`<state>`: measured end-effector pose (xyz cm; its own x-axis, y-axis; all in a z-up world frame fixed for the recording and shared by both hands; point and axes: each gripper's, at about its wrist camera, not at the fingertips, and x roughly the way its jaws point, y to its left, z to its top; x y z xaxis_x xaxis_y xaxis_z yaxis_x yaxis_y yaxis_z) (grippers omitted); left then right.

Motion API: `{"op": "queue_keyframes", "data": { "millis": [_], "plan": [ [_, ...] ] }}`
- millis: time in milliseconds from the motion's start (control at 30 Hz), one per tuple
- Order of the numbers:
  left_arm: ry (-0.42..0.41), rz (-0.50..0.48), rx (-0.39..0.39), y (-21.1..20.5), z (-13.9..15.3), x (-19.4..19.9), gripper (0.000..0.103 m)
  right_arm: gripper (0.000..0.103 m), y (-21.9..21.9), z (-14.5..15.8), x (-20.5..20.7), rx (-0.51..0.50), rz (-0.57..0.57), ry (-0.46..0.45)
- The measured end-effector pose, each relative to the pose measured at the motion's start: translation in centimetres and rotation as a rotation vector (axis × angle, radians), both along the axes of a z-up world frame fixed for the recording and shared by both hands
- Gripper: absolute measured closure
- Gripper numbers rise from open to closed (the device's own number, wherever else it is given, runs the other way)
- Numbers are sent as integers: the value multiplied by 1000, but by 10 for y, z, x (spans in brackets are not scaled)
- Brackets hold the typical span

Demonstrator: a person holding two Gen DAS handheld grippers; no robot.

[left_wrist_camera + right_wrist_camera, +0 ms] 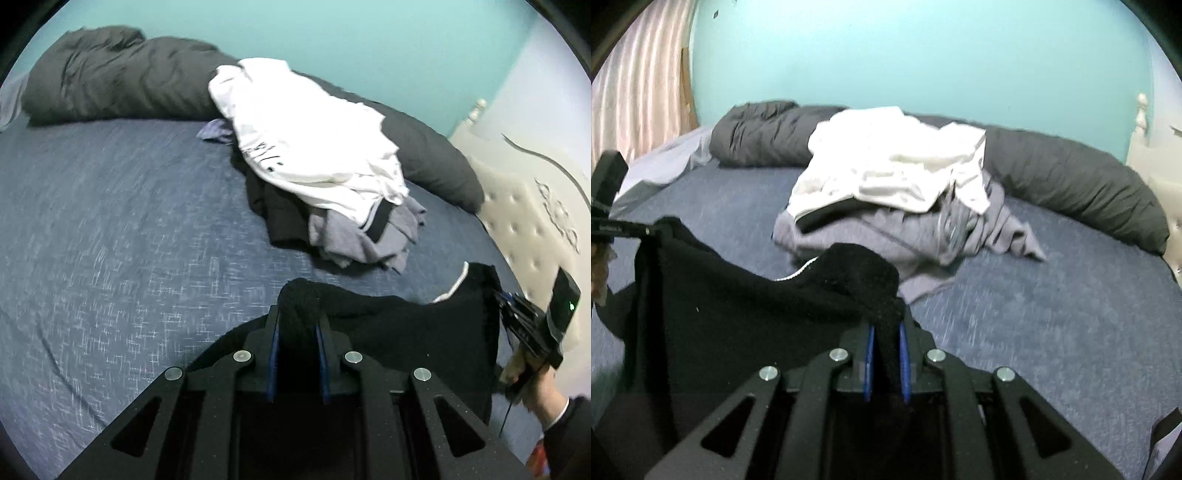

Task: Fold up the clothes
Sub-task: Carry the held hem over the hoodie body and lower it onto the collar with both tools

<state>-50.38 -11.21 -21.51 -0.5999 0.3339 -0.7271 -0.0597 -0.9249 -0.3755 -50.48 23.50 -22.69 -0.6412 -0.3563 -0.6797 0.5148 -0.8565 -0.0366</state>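
Black garment (pixel 406 332) nearest, laundry pile (pixel 325 173) beyond

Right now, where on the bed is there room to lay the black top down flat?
The bare blue sheet between the dark rolled duvet and the left gripper is free. A smaller patch lies beside the right gripper. The clothes pile crowds the middle; both grippers hold the black top.

Teal wall (pixel 923 55), blue bed sheet (pixel 110 221), tufted cream headboard (pixel 524 206), pink curtain (pixel 639 81) w/ striped folds
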Motion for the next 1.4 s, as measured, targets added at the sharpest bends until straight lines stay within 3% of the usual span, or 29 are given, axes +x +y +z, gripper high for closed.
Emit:
{"op": "queue_keyframes", "data": {
  "millis": [167, 300, 533, 633, 733, 900, 967, 1100, 1300, 1400],
  "plan": [
    [-100, -35, -78, 12, -36, -3, 86, 92, -13, -28, 3, 59, 39, -71],
    [-131, -42, -78, 14, -52, 3, 86, 92, -23, -50, 6, 105, 70, -128],
    [-178, -53, -62, 10, -57, 13, 85, 90, -12, -62, 28, 79, 80, -141],
    [-160, -35, -83, 10, -47, 17, 82, 90, -7, -65, 45, 90, 112, -151],
    [-110, -7, -112, 13, -28, 23, 66, 90, -6, -70, 54, 83, 120, -169],
    [-1, -81, -194, 43, 5, 32, 66, 90, -9, -68, 69, 70, 98, -163],
    [-4, -159, -221, 65, 6, 28, 66, 87, -11, -67, 75, 64, 90, -161],
    [-57, -257, -293, 95, -17, 16, 66, 87, -13, -66, 87, 53, 73, -156],
    [-174, -307, -242, 101, -55, 17, 66, 86, -11, -68, 100, 42, 100, -181],
    [-197, -323, -256, 104, -63, 21, 67, 86, -8, -69, 103, 33, 110, -207]
  ]
}}
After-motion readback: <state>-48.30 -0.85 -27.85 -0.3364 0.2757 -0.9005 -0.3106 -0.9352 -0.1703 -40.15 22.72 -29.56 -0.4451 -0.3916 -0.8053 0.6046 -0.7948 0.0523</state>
